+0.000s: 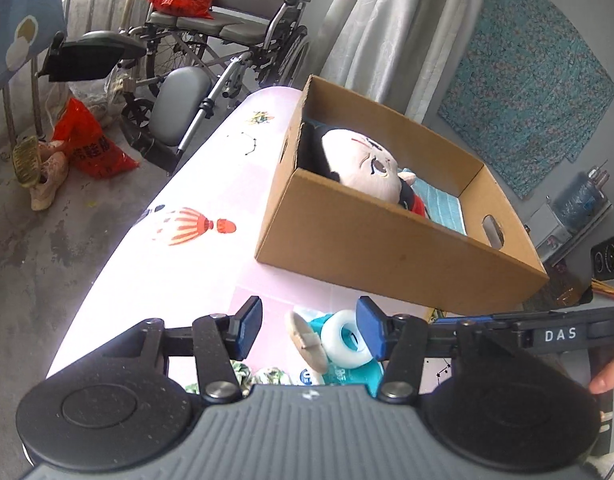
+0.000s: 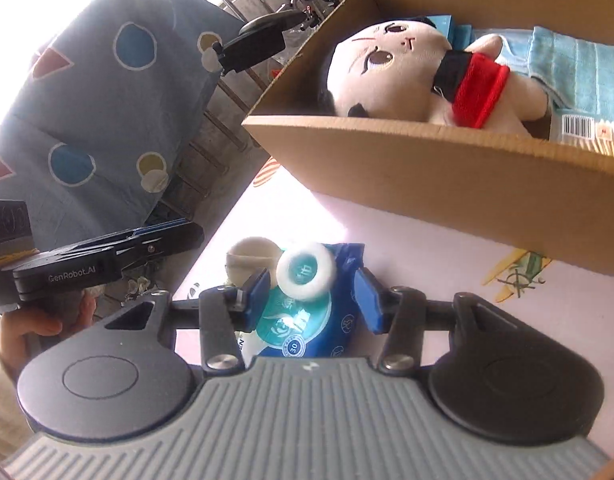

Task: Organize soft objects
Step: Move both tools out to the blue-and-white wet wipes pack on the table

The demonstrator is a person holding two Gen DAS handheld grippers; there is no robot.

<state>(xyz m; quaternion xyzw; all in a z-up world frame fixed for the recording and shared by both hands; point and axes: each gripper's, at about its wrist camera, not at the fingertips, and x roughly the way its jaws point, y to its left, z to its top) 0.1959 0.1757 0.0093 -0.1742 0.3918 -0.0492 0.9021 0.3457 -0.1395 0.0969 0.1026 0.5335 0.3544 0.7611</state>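
The right gripper (image 2: 313, 300) is being held with jaws spread wide about a blue tissue pack (image 2: 307, 320) on the pink counter (image 2: 407, 240), nothing being gripped; a white roll (image 2: 305, 272) is resting on the pack. The left gripper (image 1: 309, 330) is likewise being held open just above the same pile. A pick-up is judged to be in hand: closing on the pack, then lifting into the cardboard box (image 2: 447, 184) beyond, where a plush doll (image 2: 407, 76) and a blue towel (image 2: 579, 68) are already lying.
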